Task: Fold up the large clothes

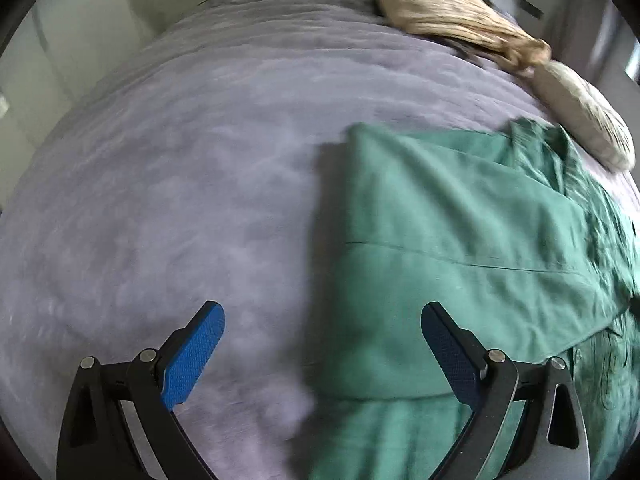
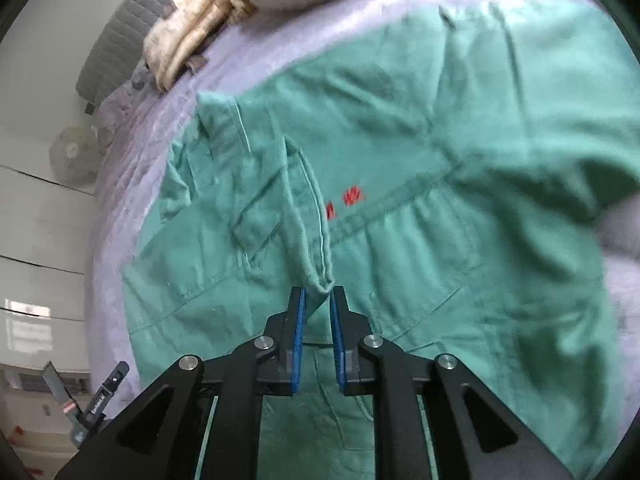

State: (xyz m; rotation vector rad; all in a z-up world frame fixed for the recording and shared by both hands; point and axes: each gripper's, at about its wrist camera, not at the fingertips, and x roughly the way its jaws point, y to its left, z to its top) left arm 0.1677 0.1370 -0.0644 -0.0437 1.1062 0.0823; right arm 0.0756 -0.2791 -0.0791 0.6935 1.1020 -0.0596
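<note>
A large green shirt (image 2: pixel 420 208) with small red embroidery lies spread on a lilac bedspread (image 2: pixel 120 208). My right gripper (image 2: pixel 318 296) is shut on a raised fold of the shirt's edge, the cloth pinched between its blue pads. In the left wrist view the shirt (image 1: pixel 460 248) lies at the right with one side folded over. My left gripper (image 1: pixel 322 316) is open and empty, hovering over the shirt's left edge and the bedspread (image 1: pixel 180 184).
A beige rolled blanket (image 1: pixel 460 20) and a pale pillow (image 1: pixel 588 120) lie along the far side of the bed. The blanket also shows in the right wrist view (image 2: pixel 188 28). A grey quilted headboard (image 2: pixel 120 32) and a white fan (image 2: pixel 72 156) stand beyond the bed.
</note>
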